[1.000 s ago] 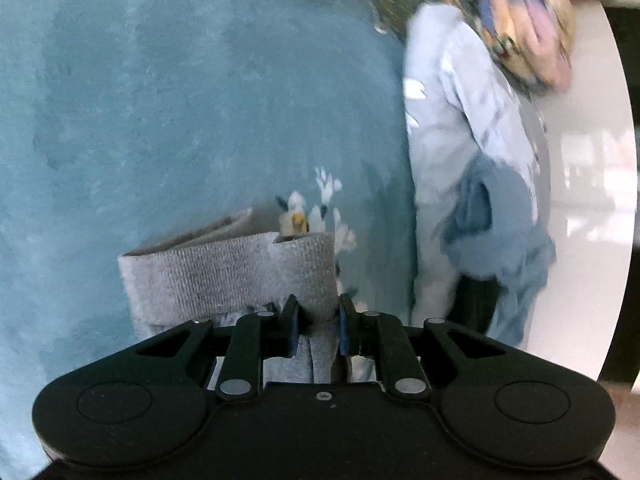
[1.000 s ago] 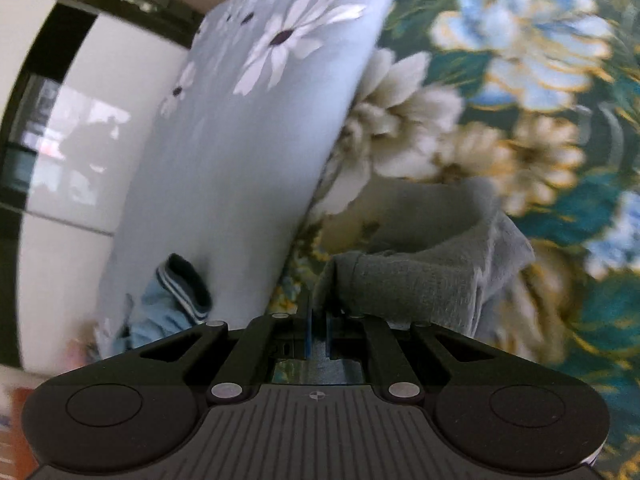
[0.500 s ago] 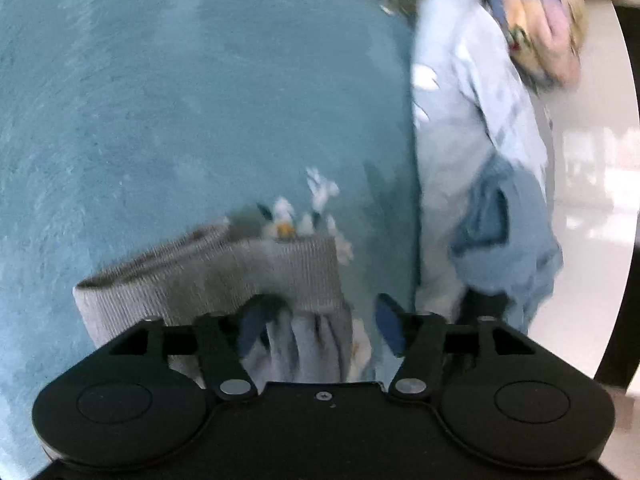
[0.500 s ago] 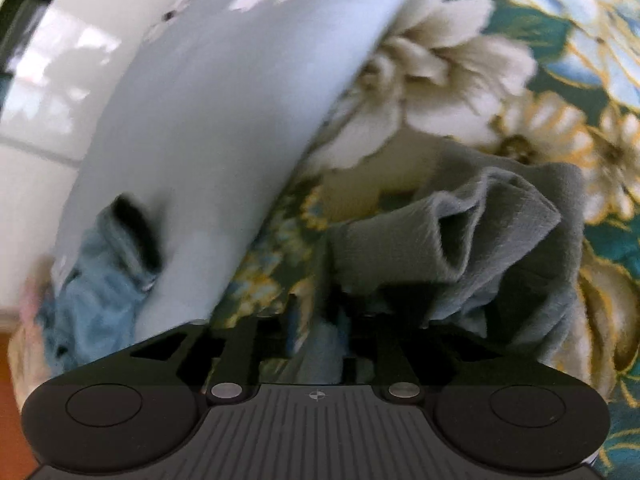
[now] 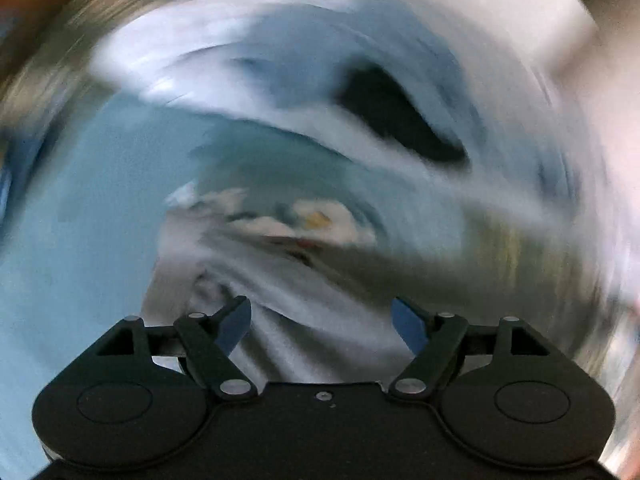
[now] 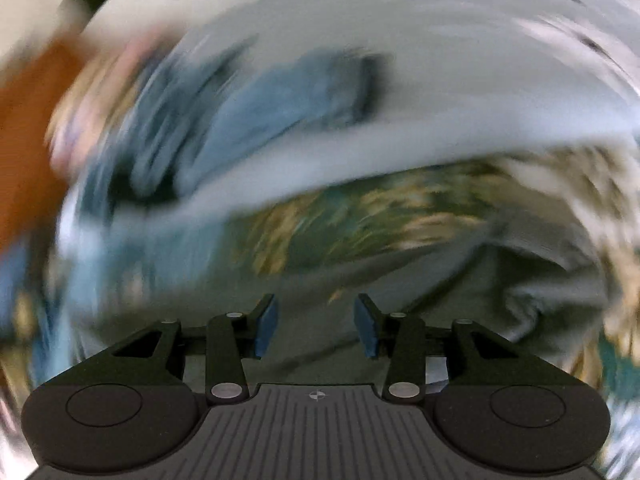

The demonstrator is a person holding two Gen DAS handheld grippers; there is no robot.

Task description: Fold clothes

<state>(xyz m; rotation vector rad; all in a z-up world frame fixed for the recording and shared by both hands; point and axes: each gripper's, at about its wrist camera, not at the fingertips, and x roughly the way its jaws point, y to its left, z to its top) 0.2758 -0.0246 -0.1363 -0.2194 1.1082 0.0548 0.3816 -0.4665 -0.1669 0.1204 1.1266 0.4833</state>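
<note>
Both views are smeared by a fast roll. In the left wrist view the grey knit garment lies crumpled on the teal blanket, under and just ahead of my left gripper. Its jaws are opening wide, and nothing is pinched between the blue pads. In the right wrist view the same grey garment lies on the floral cloth, to the right of and below my right gripper. Those jaws are opening too, and the pads press on nothing.
A pale blue flowered garment runs across the middle of both views, with a darker blue garment on it. More clothes in pink and orange blur lie at the left. White floor shows beyond.
Both grippers let go of the grey garment and opened. Both rose and rolled hard, so the pale blue garment swung from the side of each view to across the top.
</note>
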